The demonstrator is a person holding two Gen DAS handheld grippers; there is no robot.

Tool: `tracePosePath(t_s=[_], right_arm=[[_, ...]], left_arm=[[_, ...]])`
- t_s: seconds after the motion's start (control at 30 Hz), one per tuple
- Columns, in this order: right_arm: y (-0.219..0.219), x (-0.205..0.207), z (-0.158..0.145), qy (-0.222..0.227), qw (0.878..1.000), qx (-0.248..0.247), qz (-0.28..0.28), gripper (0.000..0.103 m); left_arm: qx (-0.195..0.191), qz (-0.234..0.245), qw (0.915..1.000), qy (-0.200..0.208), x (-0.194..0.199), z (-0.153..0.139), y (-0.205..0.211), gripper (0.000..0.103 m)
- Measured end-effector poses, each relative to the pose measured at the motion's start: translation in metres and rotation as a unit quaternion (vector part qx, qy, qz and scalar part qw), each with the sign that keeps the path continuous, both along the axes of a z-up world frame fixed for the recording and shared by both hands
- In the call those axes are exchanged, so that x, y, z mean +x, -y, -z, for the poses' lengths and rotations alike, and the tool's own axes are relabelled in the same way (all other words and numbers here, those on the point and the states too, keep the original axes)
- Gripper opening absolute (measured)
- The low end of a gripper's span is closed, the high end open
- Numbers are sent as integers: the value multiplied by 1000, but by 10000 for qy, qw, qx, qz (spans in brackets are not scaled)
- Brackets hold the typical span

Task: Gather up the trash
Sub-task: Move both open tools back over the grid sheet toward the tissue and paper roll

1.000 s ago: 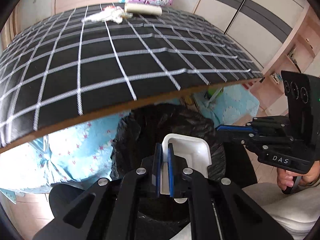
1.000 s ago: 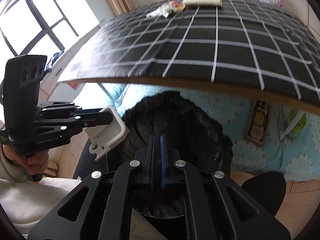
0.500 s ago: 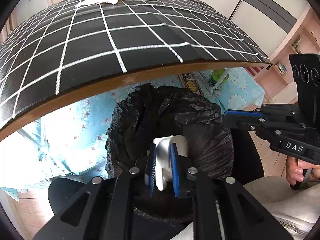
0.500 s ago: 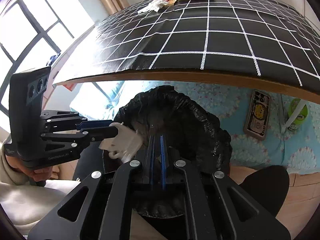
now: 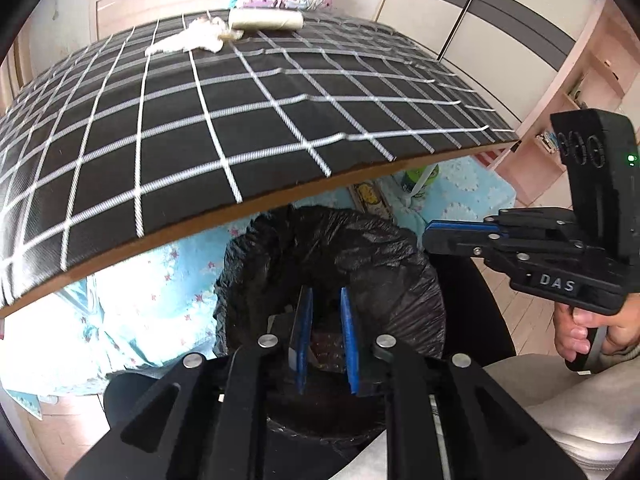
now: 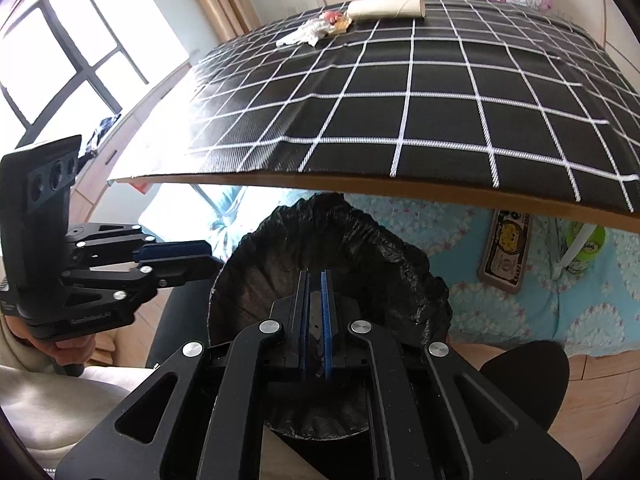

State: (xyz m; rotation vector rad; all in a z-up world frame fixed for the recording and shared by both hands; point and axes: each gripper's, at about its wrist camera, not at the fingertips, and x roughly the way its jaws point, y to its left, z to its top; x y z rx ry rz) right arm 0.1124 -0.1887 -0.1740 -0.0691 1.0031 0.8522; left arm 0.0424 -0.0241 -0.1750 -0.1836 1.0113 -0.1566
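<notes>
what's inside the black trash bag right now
The black trash bag hangs open below the table edge. Its interior is mostly dark; a brownish scrap shows between the left gripper fingers. Anything deeper is hidden by both grippers and shadow.

So the tablecloth point(image 5: 248, 128) is a woven black fabric with white grid lines, matt, slightly rippled, and the table edge point(image 5: 280, 204) under it looks like raw brown fibreboard. The bin bag point(image 5: 344, 248) is thin black plastic, crinkly and pretty glossy where light hits. Both the left gripper point(image 5: 325, 336) and the right gripper point(image 6: 316, 312) are matt black plastic with shiny metal screw heads and blue rubbery-looking pads. At the far side there's crumpled white tissue point(image 6: 308, 34), soft and papery, next to a cardboard tube point(image 6: 386, 9), dull beige. Floor point(image 6: 592, 396) looks like smooth pale wood.
</notes>
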Motion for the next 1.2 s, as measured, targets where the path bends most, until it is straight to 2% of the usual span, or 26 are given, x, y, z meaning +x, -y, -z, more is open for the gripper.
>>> tracePosePath(t_s=[0.2, 0.23, 0.27, 0.33, 0.37, 0.47, 0.6, 0.73, 0.87, 1.07, 1.2], right_arm=[[2, 2, -14, 168, 9998, 59, 8, 7], [3, 3, -18, 208, 9997, 87, 9, 8], [4, 3, -21, 247, 9996, 100, 14, 10], [5, 4, -29, 364, 9992, 137, 14, 19], [5, 5, -32, 418, 9990, 147, 15, 22], [6, 7, -43, 549, 9983, 178, 15, 22], [5, 11, -55, 719, 9972, 211, 18, 29], [2, 18, -65, 885, 9958, 217, -8, 30], [-1, 27, -73, 1003, 9947, 240, 12, 36], [-8, 46, -83, 1174, 9928, 221, 23, 37], [-13, 61, -92, 1350, 9907, 156, 16, 47]], left_arm=[[105, -14, 9995, 293, -4, -24, -4, 14], [122, -16, 9994, 330, -5, -27, -5, 21], [155, -33, 9991, 400, -5, -32, -7, 40], [222, -103, 9980, 584, -8, -43, -11, 64], [210, -107, 9972, 711, -10, -50, -14, 64], [288, -152, 9963, 797, -7, -59, -17, 64], [407, -167, 9946, 938, -2, -72, -23, 64], [530, -215, 9929, 1045, 6, -83, -31, 64], [577, -268, 9919, 1101, 15, -89, -41, 64], [643, -314, 9908, 1145, 35, -96, -54, 64], [692, -350, 9904, 1148, 50, -98, -64, 64]])
